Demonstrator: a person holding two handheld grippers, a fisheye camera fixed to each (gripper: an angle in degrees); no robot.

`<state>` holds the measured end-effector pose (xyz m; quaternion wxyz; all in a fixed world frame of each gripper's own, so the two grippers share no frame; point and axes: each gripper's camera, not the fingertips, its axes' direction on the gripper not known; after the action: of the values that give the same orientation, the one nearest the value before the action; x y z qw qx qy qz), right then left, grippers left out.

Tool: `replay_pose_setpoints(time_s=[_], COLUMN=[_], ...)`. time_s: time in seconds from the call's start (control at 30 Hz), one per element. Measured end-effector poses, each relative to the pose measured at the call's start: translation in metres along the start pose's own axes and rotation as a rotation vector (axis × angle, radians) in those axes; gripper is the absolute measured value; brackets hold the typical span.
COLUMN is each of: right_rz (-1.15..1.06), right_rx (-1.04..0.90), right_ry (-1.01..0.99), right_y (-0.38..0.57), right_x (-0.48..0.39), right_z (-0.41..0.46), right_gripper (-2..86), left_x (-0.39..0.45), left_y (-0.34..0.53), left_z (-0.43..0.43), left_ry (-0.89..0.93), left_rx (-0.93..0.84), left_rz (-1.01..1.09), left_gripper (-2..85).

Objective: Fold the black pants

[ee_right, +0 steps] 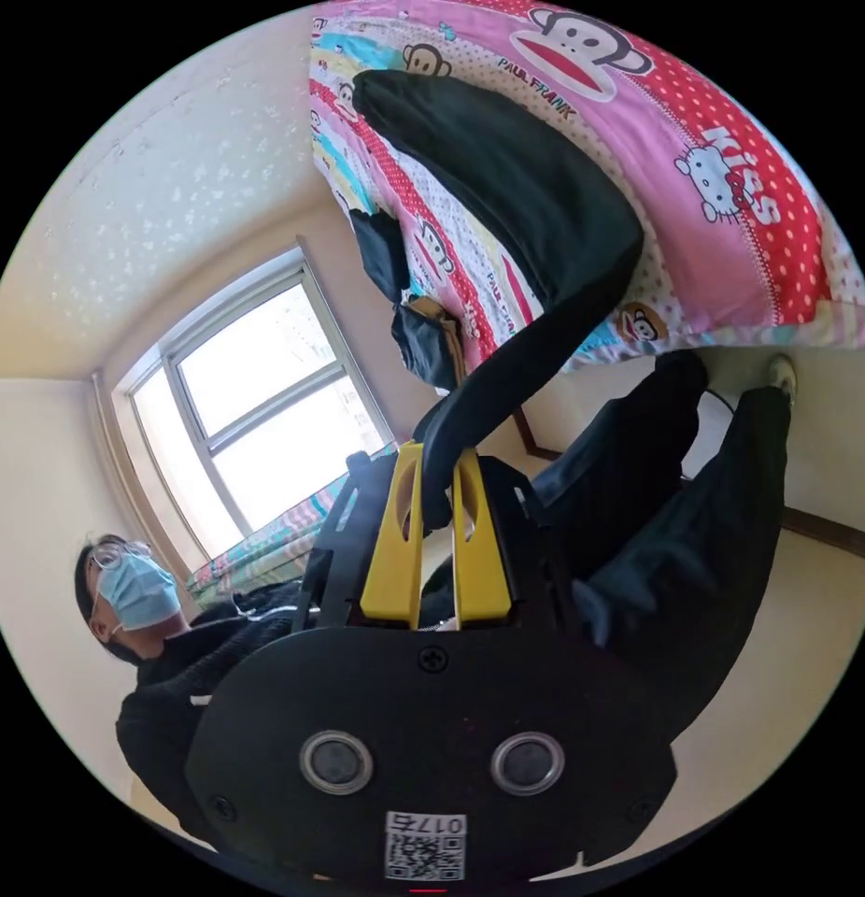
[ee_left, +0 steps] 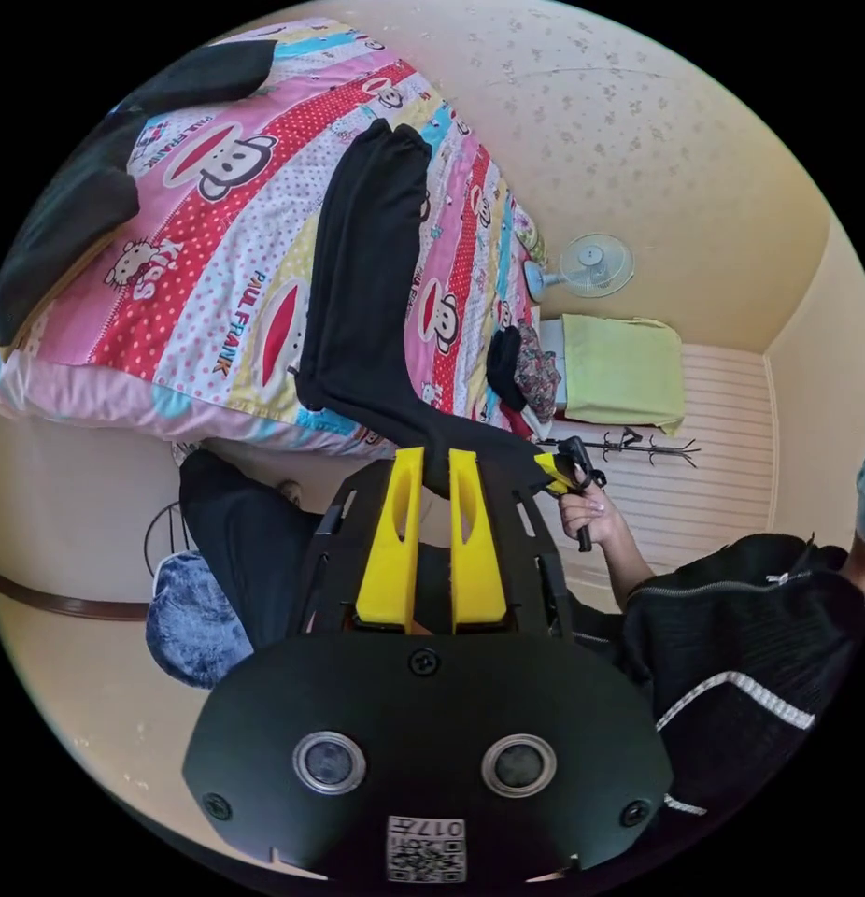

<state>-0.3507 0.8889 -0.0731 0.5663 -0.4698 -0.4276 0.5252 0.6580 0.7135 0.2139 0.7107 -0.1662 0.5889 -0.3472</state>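
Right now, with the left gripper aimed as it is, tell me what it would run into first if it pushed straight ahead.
The left gripper is already shut on the black pants, so cloth comes first. Past that, its line runs up along the pants to the edge of the bed, probably the mattress side, though depth is hard to judge.

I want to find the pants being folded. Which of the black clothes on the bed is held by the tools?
The long black pants in the middle of the bedspread; both tools pinch the end hanging off the bed. The other black clothes lie untouched.
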Motion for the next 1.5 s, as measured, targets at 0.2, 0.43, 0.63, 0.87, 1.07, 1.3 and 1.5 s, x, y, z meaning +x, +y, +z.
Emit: replay_pose_setpoints(time_s=[0.2, 0.43, 0.63, 0.87, 1.07, 1.3, 1.5], right_rz=[0.074, 0.064, -0.076, -0.36, -0.624, -0.73, -0.895], right_rx=[0.121, 0.327, 0.379, 0.5, 0.433, 0.355, 0.266], right_ry=[-0.124, -0.252, -0.249, -0.219, -0.078, 0.487, 0.627], right_y=[-0.097, -0.234, -0.354, -0.498, -0.424, -0.273, -0.225], right_x=[0.007, -0.006, -0.093, -0.13, -0.071, 0.005, 0.02], right_z=[0.007, 0.02, 0.033, 0.044, 0.052, 0.07, 0.109], right_gripper=[4.8, 5.0, 5.5, 11.1, 13.3, 13.3, 10.6], left_x=[-0.03, -0.035, 0.027, 0.019, -0.007, 0.013, 0.049], left_y=[-0.117, -0.266, -0.408, -0.579, -0.499, -0.312, -0.229], left_z=[0.021, 0.045, 0.016, 0.038, 0.082, 0.151, 0.186], left_ry=[0.015, 0.055, 0.042, 0.11, 0.161, -0.083, -0.101], left_rx=[0.044, 0.117, 0.245, 0.379, 0.356, 0.099, 0.121], left_rz=[-0.035, -0.029, 0.089, 0.236, 0.339, 0.416, 0.394], left_gripper=[5.6, 5.4, 5.7, 9.9, 11.7, 13.2, 11.3])
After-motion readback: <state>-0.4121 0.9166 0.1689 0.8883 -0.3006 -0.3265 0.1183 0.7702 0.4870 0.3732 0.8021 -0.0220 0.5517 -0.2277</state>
